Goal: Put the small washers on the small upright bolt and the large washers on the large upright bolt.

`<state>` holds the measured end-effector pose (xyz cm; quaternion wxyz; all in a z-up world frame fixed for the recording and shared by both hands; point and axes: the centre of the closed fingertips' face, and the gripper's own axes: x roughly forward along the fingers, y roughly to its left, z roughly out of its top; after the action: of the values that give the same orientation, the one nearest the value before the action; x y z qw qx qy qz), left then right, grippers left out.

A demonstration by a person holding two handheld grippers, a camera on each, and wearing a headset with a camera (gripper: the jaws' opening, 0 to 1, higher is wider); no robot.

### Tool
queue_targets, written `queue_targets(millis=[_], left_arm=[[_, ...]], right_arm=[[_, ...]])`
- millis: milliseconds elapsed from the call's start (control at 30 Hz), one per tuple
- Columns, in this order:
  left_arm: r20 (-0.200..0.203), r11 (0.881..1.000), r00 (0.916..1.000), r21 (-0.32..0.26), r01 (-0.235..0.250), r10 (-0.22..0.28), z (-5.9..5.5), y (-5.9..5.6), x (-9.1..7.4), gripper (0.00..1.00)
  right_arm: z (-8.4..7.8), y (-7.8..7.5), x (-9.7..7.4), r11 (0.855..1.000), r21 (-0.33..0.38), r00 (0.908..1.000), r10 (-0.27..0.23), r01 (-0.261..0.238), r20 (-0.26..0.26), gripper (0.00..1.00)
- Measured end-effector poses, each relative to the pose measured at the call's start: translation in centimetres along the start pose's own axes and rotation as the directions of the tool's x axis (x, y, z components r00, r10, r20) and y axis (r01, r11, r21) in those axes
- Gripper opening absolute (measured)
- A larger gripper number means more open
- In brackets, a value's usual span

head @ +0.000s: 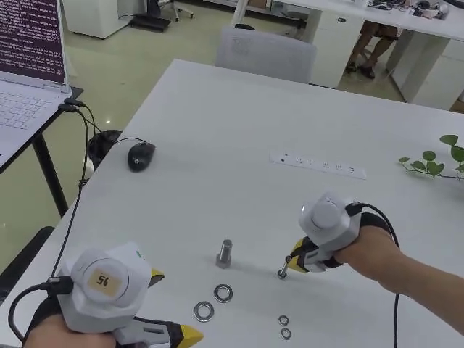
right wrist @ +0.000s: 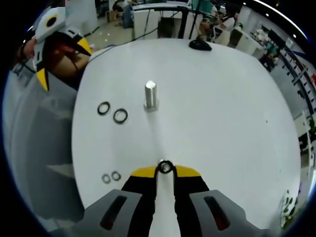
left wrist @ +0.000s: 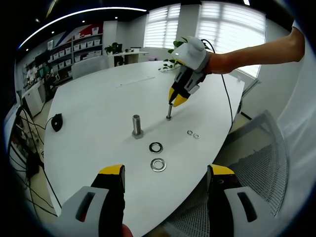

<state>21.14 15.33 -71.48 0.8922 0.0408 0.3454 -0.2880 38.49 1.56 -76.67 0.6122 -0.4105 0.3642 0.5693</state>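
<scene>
While right gripper [head: 291,264] clamps small washer [right wrist: 165,167] at small bolt [head: 282,273] | left gripper [left wrist: 166,171]: jaws apart

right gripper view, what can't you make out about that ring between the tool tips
1. Right gripper view: the small ring between the tips of the right tool could be a washer or the top of the small bolt; too small to tell.
2. Head view: the right tool hides the small bolt's top.
3. Head view: the bottom edge cuts off part of the left tool.
</scene>
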Motion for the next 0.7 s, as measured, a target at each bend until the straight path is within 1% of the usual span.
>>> queue_targets(millis=[400,567,700], left_arm=[[-0.003,1.0,1.0,-0.001,0.0,0.0,-0.1,0.0,0.0,0.67],[-0.002,1.0,1.0,-0.003,-0.002,0.002,-0.1,0.0,-0.1,0.67],[0.0,1.0,1.0,-0.005,-0.003,0.003,0.0,0.1,-0.1,0.67]], right_arm=[[0.0,0.0,0.4,1.0,-0.002,0.9998,0.008,-0.008,-0.02,0.13],[-0.3,0.1,0.8,1.0,-0.005,0.9993,0.012,-0.013,-0.034,0.13],[-0.6,0.0,1.6,1.0,0.002,0.9989,0.018,-0.018,-0.043,0.13]])
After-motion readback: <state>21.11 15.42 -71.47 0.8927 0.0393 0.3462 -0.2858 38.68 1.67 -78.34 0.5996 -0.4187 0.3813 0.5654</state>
